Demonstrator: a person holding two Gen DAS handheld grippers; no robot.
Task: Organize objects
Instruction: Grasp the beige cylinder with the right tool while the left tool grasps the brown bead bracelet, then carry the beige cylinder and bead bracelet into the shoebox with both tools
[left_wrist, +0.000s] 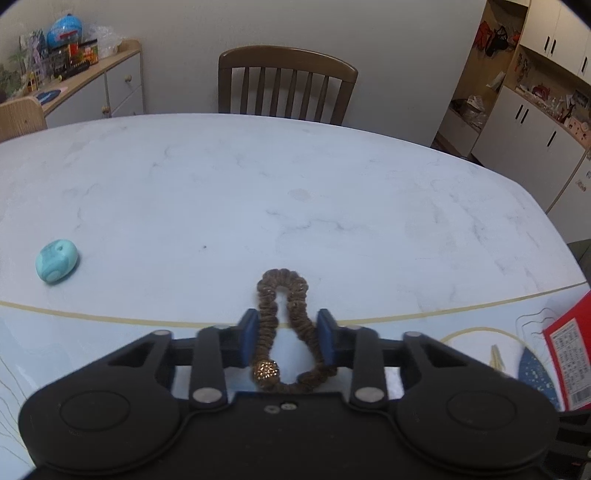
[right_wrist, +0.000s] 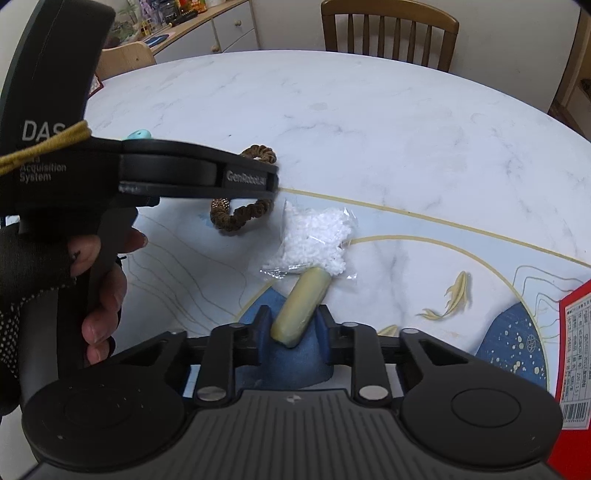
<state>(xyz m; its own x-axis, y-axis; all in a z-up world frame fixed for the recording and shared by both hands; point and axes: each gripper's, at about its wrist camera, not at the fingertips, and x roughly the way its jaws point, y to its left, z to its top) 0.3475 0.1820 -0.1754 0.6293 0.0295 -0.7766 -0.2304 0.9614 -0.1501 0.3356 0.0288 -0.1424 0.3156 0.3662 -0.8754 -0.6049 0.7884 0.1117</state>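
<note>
Right up close, the left gripper (left_wrist: 288, 328) has its blue jaws pressed in on a brown hair tie (left_wrist: 286, 325), squeezing the loop narrow between them. The tie's glittery bead (left_wrist: 265, 371) sits at the near end, close to the gripper body, and the loop's far end pokes out past the jaws over the bench (left_wrist: 258, 184). From the right wrist view, the hair tie (right_wrist: 240, 214) hangs under the left gripper (right_wrist: 271, 181), low over the bench surface; whether it touches is hard to tell. A hand (right_wrist: 103, 288) in a dark dotted glove wraps that gripper's handle.

The right gripper (right_wrist: 295, 325) has its jaws clamped on a pale yellow stick (right_wrist: 301, 308), which points away from the camera. The stick's far tip meets a clear bag of white granules (right_wrist: 317, 240) lying on the bench, just right of the hair tie.

Well left of the hair tie, a small teal gadget (left_wrist: 57, 261) rests on the marble. To the right of it, at the bench edge, a red box (left_wrist: 570, 350) shows its label. Beyond the hair tie, behind the bench, stands a wooden chair (left_wrist: 286, 83).
</note>
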